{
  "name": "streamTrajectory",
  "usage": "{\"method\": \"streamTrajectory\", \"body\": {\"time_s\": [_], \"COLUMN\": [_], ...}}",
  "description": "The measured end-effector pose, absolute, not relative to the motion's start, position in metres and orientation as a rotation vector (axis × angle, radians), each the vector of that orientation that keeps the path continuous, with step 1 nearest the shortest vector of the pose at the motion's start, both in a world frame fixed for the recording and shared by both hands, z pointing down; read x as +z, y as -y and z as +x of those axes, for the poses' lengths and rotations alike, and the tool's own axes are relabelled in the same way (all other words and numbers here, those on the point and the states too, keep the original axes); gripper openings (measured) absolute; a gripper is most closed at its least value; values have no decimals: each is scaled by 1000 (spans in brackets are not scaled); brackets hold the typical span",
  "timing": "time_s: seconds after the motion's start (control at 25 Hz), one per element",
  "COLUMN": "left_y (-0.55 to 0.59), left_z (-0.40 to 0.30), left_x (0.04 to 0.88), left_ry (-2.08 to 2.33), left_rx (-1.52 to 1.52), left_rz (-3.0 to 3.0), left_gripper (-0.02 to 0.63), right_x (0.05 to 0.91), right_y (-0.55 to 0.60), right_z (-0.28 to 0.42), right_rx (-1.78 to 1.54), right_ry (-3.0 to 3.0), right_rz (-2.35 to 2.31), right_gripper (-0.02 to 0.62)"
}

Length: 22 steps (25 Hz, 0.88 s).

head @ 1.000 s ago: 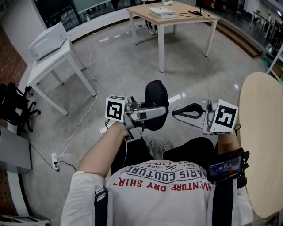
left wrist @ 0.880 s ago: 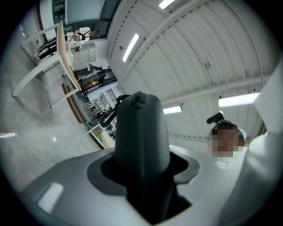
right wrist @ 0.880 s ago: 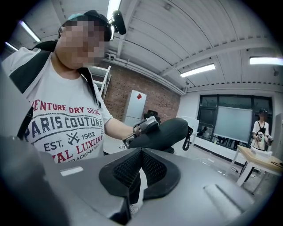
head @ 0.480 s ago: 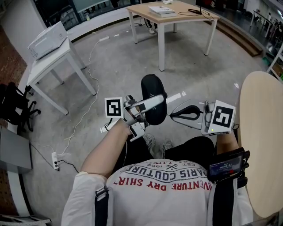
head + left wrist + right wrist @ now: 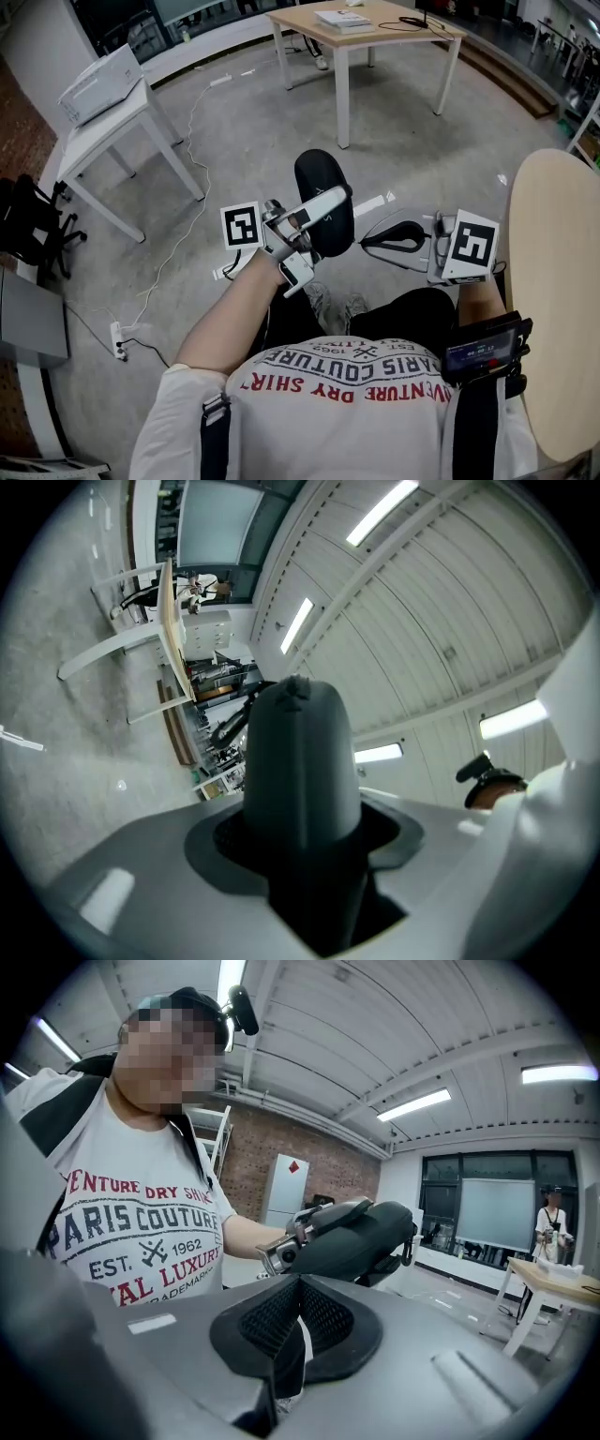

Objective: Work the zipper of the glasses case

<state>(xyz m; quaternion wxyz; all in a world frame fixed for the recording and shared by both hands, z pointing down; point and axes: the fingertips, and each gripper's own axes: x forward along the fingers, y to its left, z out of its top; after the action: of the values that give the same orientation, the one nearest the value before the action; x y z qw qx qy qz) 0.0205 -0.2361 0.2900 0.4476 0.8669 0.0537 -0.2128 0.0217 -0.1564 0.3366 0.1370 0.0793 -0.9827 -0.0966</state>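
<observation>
Left claw (image 5: 330, 201) pinches the glasses case (image 5: 322, 184): hold it steady; right claw (image 5: 295, 1312), pressed together and empty, must spread first

The left forearm (image 5: 225, 319) is bare and reaches forward from the shoulder. Its left gripper (image 5: 330, 200) tilts up and away from the body, rolled to one side, with its marker cube (image 5: 242, 226) at the wrist. Its jaws are clamped on the dark glasses case (image 5: 317, 178), which fills the gap between them in the left gripper view. The right forearm (image 5: 483, 302) stays close to the torso. The right gripper (image 5: 371, 241) points across towards the left one, near it but apart, jaws closed together with nothing between them.
</observation>
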Motion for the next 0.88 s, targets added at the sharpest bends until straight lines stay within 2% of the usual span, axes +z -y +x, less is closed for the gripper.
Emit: {"method": "streamTrajectory", "body": {"time_s": [0.88], "left_y": [267], "left_z": [-5], "left_x": [300], "left_ry": [47], "left_rx": [-747], "left_rz": [2057], "left_gripper": [253], "right_x": [363], "right_y": [165], "right_z": [-5], "right_rx": [-123], "right_ry": [2935], "right_rz": [285], "right_gripper": [2]}}
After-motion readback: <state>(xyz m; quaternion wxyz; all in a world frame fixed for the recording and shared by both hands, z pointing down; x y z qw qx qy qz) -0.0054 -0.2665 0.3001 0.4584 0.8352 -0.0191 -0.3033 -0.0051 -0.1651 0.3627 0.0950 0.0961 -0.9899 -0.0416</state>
